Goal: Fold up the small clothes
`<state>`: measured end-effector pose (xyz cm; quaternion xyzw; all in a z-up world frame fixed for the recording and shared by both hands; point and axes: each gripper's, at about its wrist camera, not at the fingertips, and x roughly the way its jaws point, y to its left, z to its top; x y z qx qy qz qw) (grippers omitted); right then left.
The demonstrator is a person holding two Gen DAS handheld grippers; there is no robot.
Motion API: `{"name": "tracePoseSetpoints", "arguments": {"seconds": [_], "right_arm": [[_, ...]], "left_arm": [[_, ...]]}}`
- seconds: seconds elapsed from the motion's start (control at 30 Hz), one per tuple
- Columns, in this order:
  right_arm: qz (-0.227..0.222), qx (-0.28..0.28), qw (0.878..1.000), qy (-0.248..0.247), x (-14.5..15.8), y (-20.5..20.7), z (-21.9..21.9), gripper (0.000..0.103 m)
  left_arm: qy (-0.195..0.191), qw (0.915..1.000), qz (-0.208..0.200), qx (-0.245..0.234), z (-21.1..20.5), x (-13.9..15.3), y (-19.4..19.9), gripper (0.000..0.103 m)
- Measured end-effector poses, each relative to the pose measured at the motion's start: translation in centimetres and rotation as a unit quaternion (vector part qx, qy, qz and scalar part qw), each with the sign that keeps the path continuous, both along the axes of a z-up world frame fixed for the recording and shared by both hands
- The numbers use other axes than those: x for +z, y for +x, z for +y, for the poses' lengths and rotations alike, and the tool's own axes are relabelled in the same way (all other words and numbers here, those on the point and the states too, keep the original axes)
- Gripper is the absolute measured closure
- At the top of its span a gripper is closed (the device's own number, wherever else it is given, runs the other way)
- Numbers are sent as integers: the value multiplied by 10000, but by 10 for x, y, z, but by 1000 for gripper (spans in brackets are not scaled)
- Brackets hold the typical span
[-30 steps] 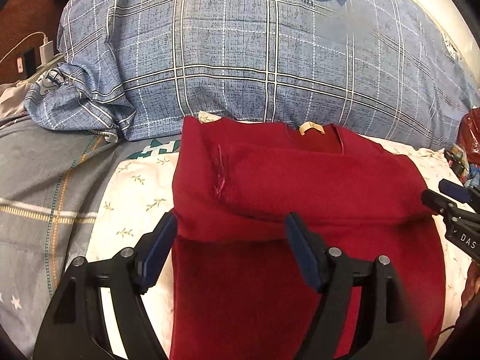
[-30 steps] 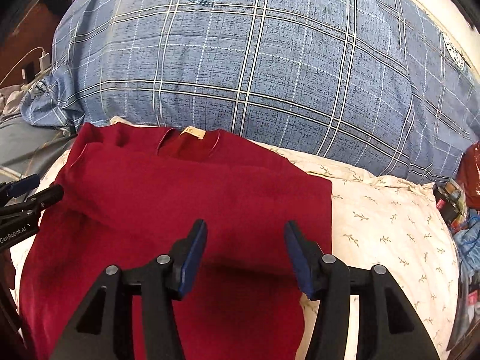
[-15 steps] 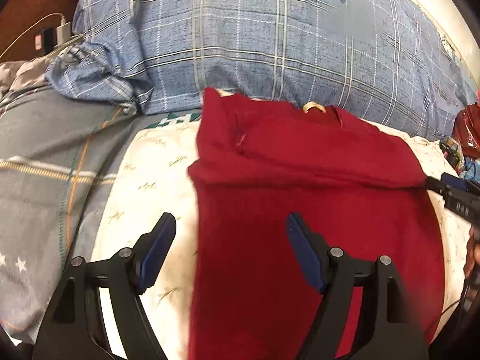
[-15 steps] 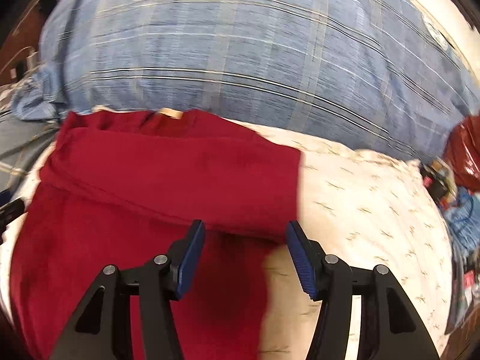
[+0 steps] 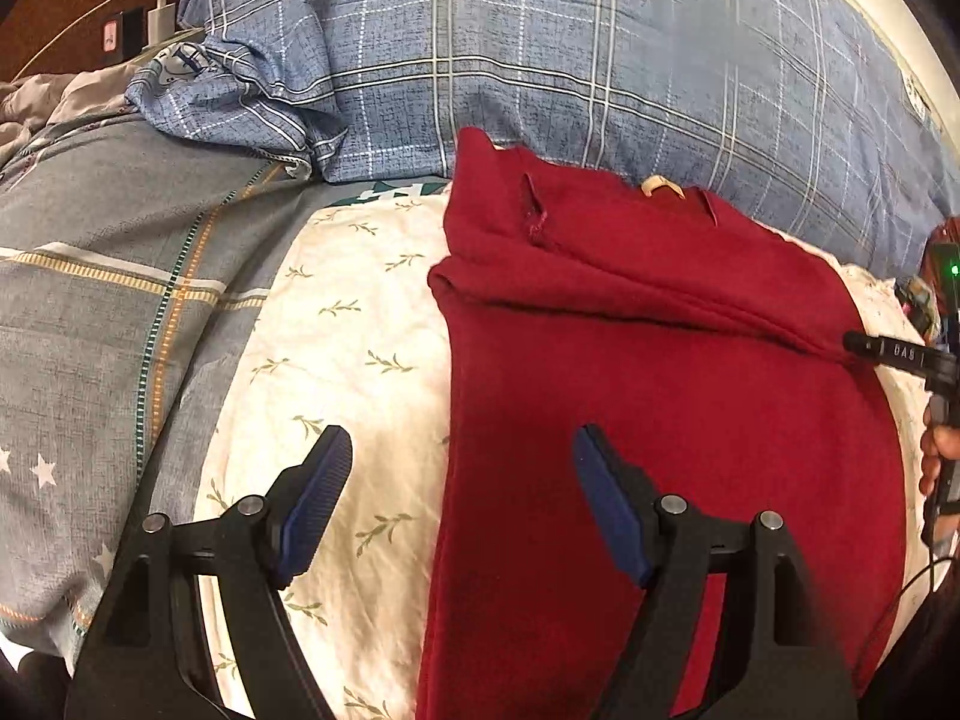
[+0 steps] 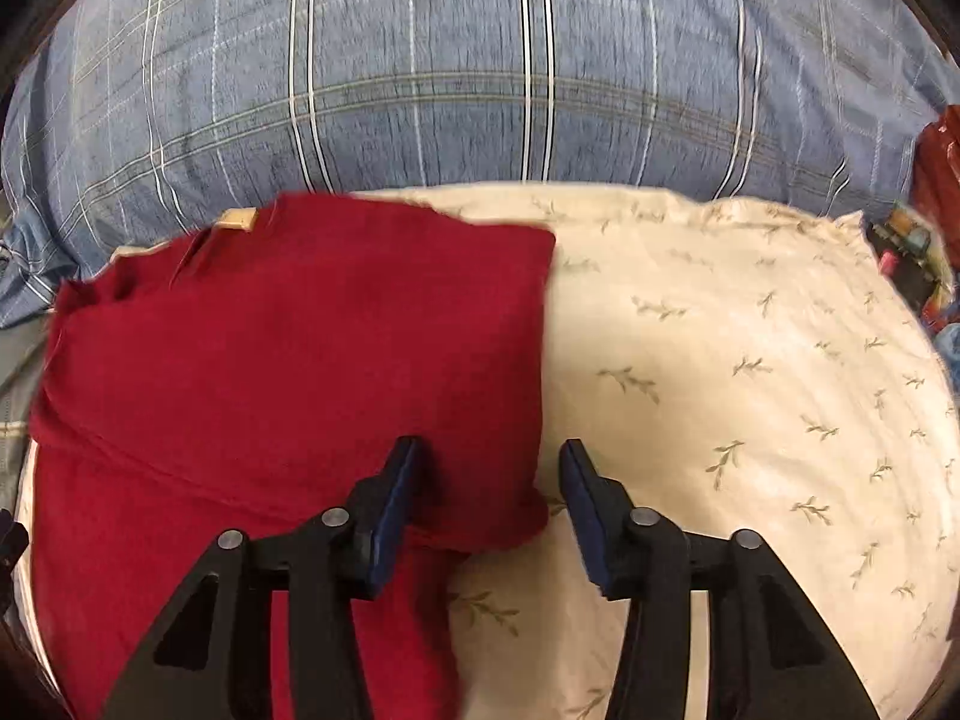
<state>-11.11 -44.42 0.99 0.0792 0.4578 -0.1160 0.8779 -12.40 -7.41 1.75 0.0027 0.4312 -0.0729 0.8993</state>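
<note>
**Red shirt straddled by both grippers**

Your left gripper (image 5: 462, 501) gapes wide, empty, over the red shirt's (image 5: 660, 396) left edge. Your right gripper (image 6: 487, 501) stands open around its folded right corner. The shirt lies on the floral pillow (image 6: 750, 360), the blue plaid pillow (image 6: 480, 60) behind.

Left gripper (image 5: 459, 498) spread wide, gripping nothing. Right gripper (image 6: 486, 510) parted too, narrower gap, fingers (image 6: 393, 510) angled forward and down, nothing pinched.
</note>
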Motion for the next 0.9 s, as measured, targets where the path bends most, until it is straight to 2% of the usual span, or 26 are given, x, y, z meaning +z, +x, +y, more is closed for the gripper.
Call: {"name": "tracePoseSetpoints", "arguments": {"seconds": [0.1, 0.3, 0.47, 0.7, 0.9], "right_arm": [[-35, -58, 10000, -41, 6, -10, -1, 54], [-198, 5, 9998, -83, 27, -36, 7, 51], [-211, 158, 9996, 42, 33, -51, 16, 51], [46, 702, 9963, 501, 28, -84, 37, 44], [396, 1055, 9923, 511, 13, -123, 50, 43]], "left_arm": [[161, 9999, -24, -50, -3, -2, -4, 27], [112, 9999, -20, -77, -2, 0, -9, 27], [134, 9999, -63, -72, -1, 4, -16, 27], [119, 9998, -8, -145, 8, 5, -32, 27], [6, 9993, 234, -307, 24, -1, -56, 27]]}}
